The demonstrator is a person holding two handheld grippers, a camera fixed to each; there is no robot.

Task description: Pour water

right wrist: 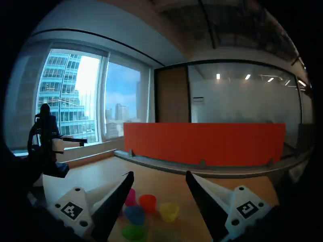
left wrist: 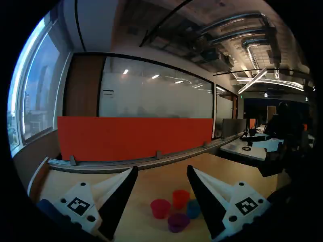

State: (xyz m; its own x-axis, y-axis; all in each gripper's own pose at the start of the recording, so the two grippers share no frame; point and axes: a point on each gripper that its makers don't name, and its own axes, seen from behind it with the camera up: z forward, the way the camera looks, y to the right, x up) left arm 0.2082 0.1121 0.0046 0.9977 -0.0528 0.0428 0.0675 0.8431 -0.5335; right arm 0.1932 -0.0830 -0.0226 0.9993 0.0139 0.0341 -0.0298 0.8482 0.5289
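Observation:
In the left gripper view, my left gripper (left wrist: 161, 171) is open above the wooden desk (left wrist: 161, 181), nothing between its fingers. Below it stands a cluster of small cups: a pink cup (left wrist: 160, 208), an orange cup (left wrist: 180, 199), a blue cup (left wrist: 193, 208) and a purple cup (left wrist: 178, 222). In the right gripper view, my right gripper (right wrist: 159, 175) is also open and empty above the desk (right wrist: 169, 185). Under it are a pink cup (right wrist: 130, 197), an orange cup (right wrist: 147, 203), a yellow cup (right wrist: 168, 211), a blue cup (right wrist: 135, 214) and a green cup (right wrist: 134, 232).
An orange partition (left wrist: 133, 137) runs along the desk's far edge with a grey rail (left wrist: 141, 163) at its foot. Large windows (right wrist: 72, 101) lie to the left. A dark device (right wrist: 44, 141) stands at the left of the right gripper view. Other desks (left wrist: 250, 149) lie at the right.

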